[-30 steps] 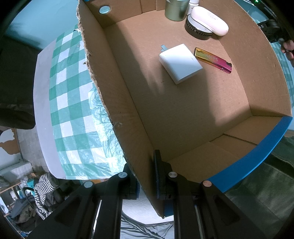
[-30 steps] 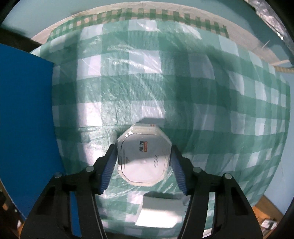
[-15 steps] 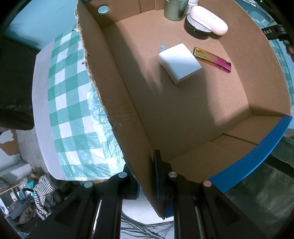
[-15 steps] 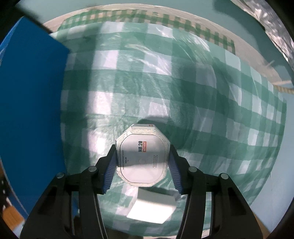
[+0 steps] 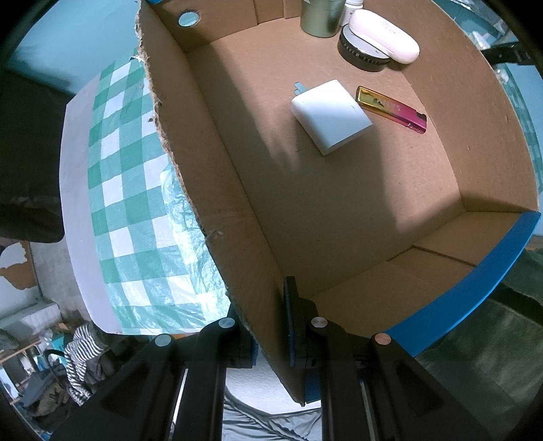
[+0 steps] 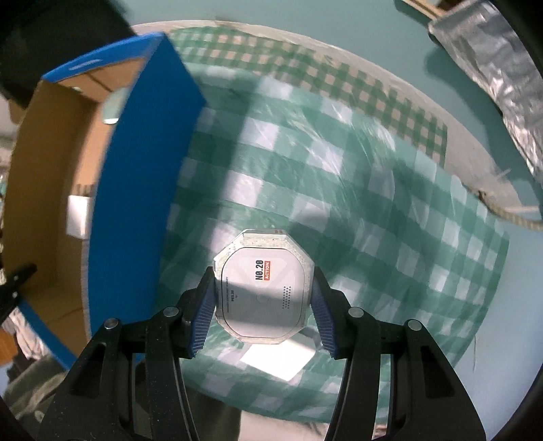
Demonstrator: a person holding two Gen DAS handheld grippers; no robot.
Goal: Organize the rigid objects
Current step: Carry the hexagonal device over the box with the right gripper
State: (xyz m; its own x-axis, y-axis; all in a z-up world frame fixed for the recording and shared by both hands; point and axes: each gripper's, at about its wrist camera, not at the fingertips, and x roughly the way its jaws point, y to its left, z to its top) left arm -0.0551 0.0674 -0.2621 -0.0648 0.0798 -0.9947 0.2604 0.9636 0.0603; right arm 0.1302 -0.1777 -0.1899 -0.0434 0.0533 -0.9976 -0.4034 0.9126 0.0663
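Note:
My left gripper (image 5: 271, 325) is shut on the near wall of a cardboard box (image 5: 217, 190) with blue outside. In the box lie a white square charger (image 5: 331, 115), a gold-pink lighter (image 5: 390, 107), a white oval case (image 5: 383, 35) on a dark round tin (image 5: 359, 56), and a metal can (image 5: 320, 17). My right gripper (image 6: 263, 300) is shut on a white octagonal case (image 6: 263, 288) marked "No.20 Action", held above the green checked cloth (image 6: 339, 190), to the right of the box (image 6: 135, 190).
The checked cloth (image 5: 135, 190) covers the table left of the box. A white flat piece (image 6: 278, 359) lies on the cloth below the held case. A foil-wrapped pipe (image 6: 492, 68) and a rope (image 6: 509, 217) are at the far right.
My right gripper has lifted the octagonal case off the cloth and swung left, so the box's open top now shows. The left gripper keeps its hold on the box wall.

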